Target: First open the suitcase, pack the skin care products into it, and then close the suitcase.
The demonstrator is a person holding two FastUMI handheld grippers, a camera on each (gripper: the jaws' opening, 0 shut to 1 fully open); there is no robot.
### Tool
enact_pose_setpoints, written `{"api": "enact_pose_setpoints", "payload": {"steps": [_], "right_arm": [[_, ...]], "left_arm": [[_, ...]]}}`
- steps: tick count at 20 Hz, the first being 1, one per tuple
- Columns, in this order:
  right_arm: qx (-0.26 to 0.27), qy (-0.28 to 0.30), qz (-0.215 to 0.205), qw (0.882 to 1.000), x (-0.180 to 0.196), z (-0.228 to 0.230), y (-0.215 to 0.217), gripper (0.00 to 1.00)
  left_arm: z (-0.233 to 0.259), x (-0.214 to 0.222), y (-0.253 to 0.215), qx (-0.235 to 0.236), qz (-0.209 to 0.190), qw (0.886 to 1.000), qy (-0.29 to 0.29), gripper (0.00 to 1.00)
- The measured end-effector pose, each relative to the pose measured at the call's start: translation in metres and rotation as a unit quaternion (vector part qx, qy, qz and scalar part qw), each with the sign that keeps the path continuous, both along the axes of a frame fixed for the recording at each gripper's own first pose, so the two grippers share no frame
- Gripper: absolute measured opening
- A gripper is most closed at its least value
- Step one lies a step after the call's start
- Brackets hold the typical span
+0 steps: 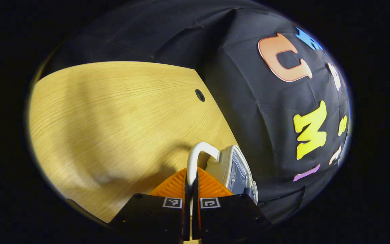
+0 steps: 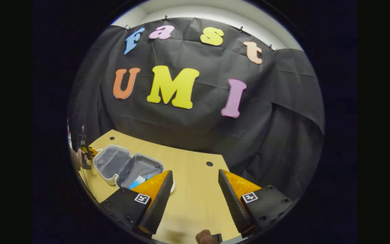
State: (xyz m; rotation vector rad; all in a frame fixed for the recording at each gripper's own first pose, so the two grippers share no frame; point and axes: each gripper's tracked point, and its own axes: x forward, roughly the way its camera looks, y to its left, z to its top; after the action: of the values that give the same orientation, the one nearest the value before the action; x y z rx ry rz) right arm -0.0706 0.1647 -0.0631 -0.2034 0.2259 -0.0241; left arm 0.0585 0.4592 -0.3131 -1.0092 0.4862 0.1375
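Right gripper view is showing the small cream-white hard-shell suitcase with grey lining (image 2: pixel 127 166) lying open on the light wooden table (image 2: pixel 195 189), toward the table's left side, both halves facing up. A light-blue packet (image 2: pixel 137 182) is lying inside the nearer half, partly hidden behind the right gripper's finger. The right gripper (image 2: pixel 195 200) is hovering over the table, to the right of the suitcase, with its orange-and-black fingers spread wide apart and nothing between them.

In the left gripper view, the left gripper (image 1: pixel 191 179) is clamping both ribbed orange fingers onto the curved cream-white handle (image 1: pixel 198 154) of the suitcase; the fingers are pressed almost together on it. The suitcase shell (image 1: pixel 235 169) is sitting just beyond and right of the fingertips, near the table's right edge. A round black hole (image 1: pixel 200 95) is showing in the tabletop farther off.
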Motion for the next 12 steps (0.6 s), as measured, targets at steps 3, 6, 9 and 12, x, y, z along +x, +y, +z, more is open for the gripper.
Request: {"api": "enact_pose_setpoints", "payload": {"steps": [3, 6, 9, 12], "right_arm": [[0.001, -0.016, 0.009, 1.000, 0.001, 0.006, -0.010, 0.80], [0.022, -0.017, 0.025, 0.999, 0.009, 0.007, -0.016, 0.78], [0.018, -0.041, 0.035, 0.998, 0.019, 0.017, -0.031, 0.80], [0.041, -0.059, 0.046, 0.996, 0.024, 0.022, -0.039, 0.78]], "left_arm": [[0.033, -0.001, -0.003, 0.038, 0.006, 0.999, -0.006, 0.04], [0.090, 0.003, -0.014, 0.066, 0.012, 0.997, -0.041, 0.04], [0.145, 0.000, -0.042, 0.109, -0.012, 0.991, -0.076, 0.04], [0.197, 0.003, -0.090, 0.149, -0.036, 0.981, -0.116, 0.03]]}}
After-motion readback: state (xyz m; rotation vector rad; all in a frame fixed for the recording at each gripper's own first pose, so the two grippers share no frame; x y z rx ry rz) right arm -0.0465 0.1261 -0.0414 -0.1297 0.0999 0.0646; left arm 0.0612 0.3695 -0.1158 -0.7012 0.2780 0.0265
